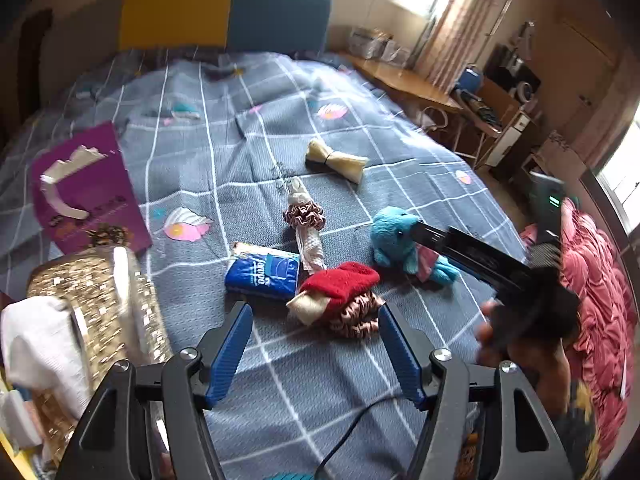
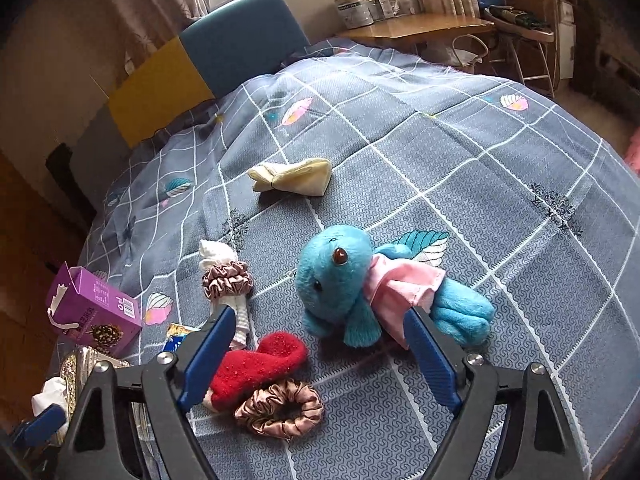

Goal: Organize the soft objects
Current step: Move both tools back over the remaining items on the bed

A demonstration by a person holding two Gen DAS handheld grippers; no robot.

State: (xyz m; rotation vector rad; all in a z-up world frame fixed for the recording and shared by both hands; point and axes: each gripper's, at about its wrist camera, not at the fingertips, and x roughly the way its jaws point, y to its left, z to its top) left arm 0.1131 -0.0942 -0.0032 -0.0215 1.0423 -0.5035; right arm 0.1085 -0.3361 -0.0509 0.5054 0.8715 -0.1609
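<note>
1. blue plush [image 2: 340, 280] lies mid-bed on the grey checked cover [image 2: 500, 168], long axis crossways to the right gripper [image 2: 320, 336], just ahead of its tips
2. right fingers apart, nothing pinched yet
3. left gripper [image 1: 316, 320] also spread and empty, nearer the red sock [image 1: 344, 284]
4. so the plush looks like righty's grab

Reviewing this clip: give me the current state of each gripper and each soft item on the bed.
left gripper: open, empty, above the bedspread.
right gripper: open, jaws either side of the blue plush toy.
blue plush toy: lying on its side, not gripped.
red sock: crumpled, partly over the loose scrunchie.
loose scrunchie: flat on bedspread.
cream cloth: folded, lying apart.
</note>
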